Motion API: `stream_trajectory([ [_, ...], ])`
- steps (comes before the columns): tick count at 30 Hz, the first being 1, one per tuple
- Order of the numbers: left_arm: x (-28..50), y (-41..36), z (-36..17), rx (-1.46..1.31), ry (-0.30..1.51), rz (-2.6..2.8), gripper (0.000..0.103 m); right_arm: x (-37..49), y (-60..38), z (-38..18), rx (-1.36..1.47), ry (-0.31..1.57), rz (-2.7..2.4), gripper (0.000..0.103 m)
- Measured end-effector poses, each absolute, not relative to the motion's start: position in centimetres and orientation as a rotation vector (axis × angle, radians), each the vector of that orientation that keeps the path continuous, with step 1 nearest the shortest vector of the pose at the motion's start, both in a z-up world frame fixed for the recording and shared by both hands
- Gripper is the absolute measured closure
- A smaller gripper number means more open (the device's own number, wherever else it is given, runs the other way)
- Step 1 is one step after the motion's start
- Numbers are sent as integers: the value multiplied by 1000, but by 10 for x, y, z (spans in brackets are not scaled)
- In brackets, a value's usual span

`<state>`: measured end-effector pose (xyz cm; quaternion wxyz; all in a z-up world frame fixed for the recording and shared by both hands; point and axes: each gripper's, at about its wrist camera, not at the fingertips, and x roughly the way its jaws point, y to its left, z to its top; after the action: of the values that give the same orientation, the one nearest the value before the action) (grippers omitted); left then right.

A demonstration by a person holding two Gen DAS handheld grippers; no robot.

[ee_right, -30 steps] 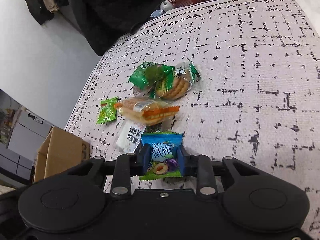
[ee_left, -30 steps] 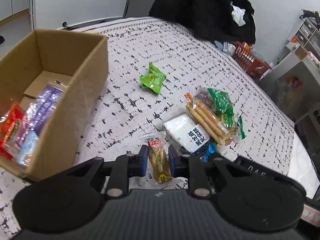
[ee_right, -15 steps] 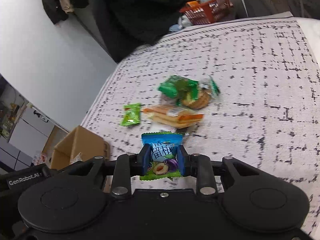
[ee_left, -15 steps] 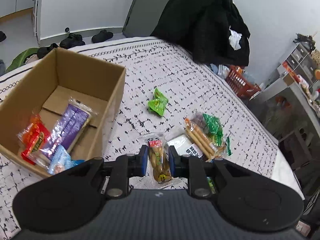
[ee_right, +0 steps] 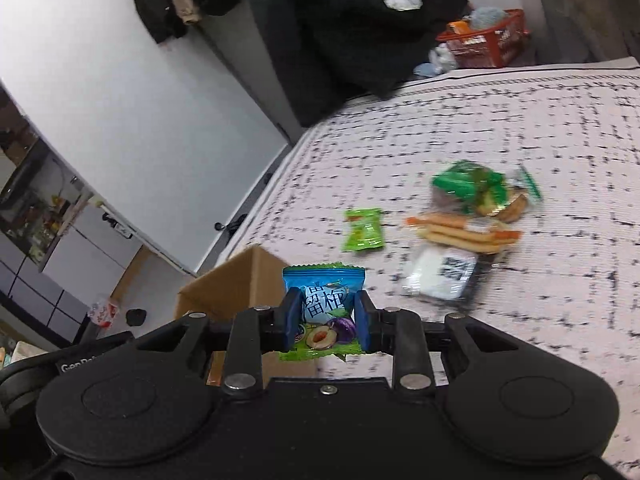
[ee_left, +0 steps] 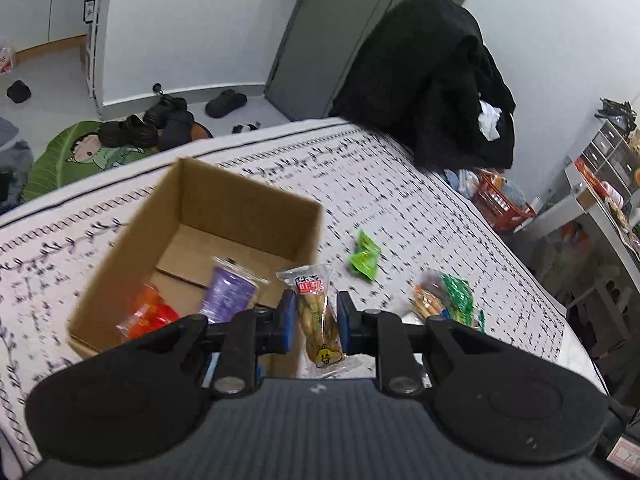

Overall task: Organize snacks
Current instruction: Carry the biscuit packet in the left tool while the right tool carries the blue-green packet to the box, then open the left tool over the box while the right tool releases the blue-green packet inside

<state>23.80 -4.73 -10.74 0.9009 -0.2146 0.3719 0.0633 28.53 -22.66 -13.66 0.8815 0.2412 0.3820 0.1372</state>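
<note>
Beside the cardboard box [ee_left: 224,216] on the patterned bed [ee_left: 400,184] lie four loose snacks: one green packet [ee_left: 364,258], one biscuit-stick pack [ee_right: 460,232], one green cookie bag [ee_right: 468,188], one white packet [ee_right: 440,276]. Three packets show inside the box. Left tongs [ee_left: 314,320] clamp a twisted-pastry packet [ee_left: 316,316] near the box's rim; right tongs [ee_right: 326,318] clamp a blue plum-candy packet [ee_right: 324,300].

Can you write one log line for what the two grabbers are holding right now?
left gripper: shut on clear twisted-pastry packet | right gripper: shut on blue plum-candy packet | brown cardboard box: open
</note>
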Motion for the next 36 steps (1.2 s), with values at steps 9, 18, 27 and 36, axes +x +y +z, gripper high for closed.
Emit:
stream_trajectory([
  [9,235,-9,-99,-446,750,132,82,283,-183,-125,465,786,303,75],
  [18,238,29,-92,-460,740,119,82,280,-146,-115,417,782,293,75],
  [27,245,59,-93,-492,754,74,82,277,-123,-110,368,783,264,75],
  [36,237,88,-104,-630,734,65,44,274,-114,-114,344,806,243,61],
])
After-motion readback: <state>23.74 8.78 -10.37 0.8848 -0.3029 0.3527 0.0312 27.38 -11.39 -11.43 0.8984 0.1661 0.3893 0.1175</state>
